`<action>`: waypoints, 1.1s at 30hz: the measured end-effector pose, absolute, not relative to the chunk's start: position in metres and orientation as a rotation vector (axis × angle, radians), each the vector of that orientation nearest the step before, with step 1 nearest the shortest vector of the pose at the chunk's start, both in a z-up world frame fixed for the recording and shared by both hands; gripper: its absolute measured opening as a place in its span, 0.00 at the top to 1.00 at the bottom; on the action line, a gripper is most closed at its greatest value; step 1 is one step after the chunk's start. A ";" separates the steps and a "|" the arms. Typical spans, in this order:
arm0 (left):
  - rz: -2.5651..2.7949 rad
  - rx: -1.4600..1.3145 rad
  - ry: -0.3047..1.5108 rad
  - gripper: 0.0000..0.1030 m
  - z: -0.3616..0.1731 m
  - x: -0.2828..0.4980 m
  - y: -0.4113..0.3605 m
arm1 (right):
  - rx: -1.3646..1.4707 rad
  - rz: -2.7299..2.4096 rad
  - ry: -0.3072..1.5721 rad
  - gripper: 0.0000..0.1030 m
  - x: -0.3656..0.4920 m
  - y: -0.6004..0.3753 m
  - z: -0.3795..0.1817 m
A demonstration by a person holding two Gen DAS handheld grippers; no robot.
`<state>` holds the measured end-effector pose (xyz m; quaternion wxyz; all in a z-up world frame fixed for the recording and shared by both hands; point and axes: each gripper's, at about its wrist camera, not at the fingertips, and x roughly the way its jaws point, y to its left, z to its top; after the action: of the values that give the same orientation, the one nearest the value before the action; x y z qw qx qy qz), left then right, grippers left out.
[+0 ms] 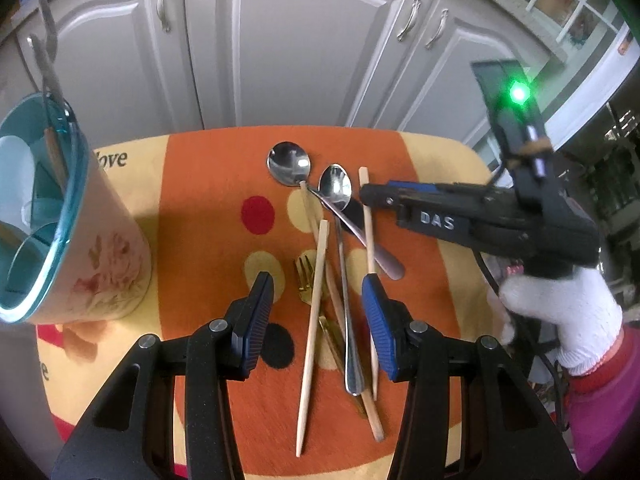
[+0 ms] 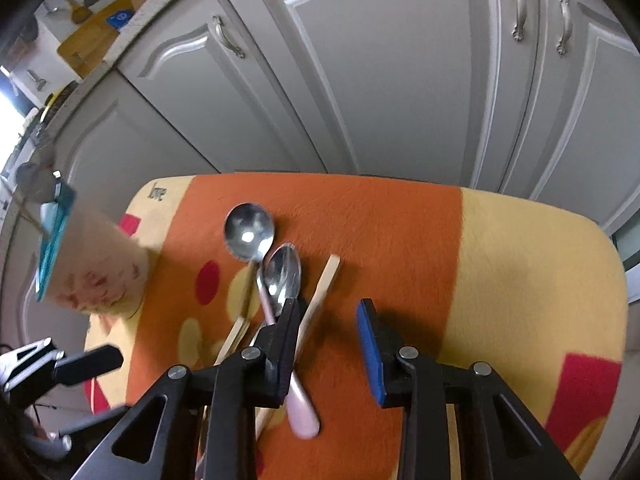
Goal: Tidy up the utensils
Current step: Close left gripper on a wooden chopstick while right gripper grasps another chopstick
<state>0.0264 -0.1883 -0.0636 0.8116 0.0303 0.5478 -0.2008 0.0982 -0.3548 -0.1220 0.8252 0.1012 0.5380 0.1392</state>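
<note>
The table (image 1: 432, 152) carries an orange and yellow cloth, and you work near its middle. At the left edge stands the holder (image 1: 100, 248), a tall flowered cup with a blue rim and compartments inside; some utensils already stand in it.

The pile of utensils (image 1: 340, 280) lies in the middle of the table: two metal spoons, one with a pink handle, several pale wooden sticks and a gold fork, all crossing one another.

Your left tongs (image 1: 318, 312) are released and hang over the near end of the pile, with the sticks and a spoon handle between the open jaws but not pressed. Your right tongs (image 2: 326, 340) are also released; nothing is between the pads, and the left finger (image 2: 286, 344) hangs over the pink handle.

To do this step well, I think you should choose one piece only. The sticks lie on top, so take a top one first; a lower piece would drag the others. Lower the tongs until the pads are on both sides of it, close firmly near its middle, and lift straight up. Keep your two hands apart, because they are close over the same pile.
</note>
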 end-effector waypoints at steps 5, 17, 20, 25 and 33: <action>-0.432 0.086 1.190 0.56 -0.073 0.038 -0.196 | 0.106 0.272 1.141 0.82 0.109 -0.345 -0.125; -0.428 0.156 1.220 0.59 -0.100 0.070 -0.225 | 0.104 0.292 1.167 0.86 0.099 -0.382 -0.124; -0.427 0.171 1.235 0.69 -0.105 0.077 -0.230 | 0.158 0.306 1.174 0.86 0.100 -0.389 -0.124; -0.429 0.207 1.245 0.83 -0.112 0.085 -0.237 | 0.148 0.317 1.179 0.86 0.103 -0.388 -0.123; -0.460 0.139 1.262 0.93 -0.112 0.084 -0.224 | 0.187 0.340 1.151 0.86 0.108 -0.387 -0.125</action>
<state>0.0835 -0.2245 -0.1119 0.7806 0.0642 0.5842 -0.2127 0.1077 -0.3867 -0.1247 0.8211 0.0880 0.5409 0.1598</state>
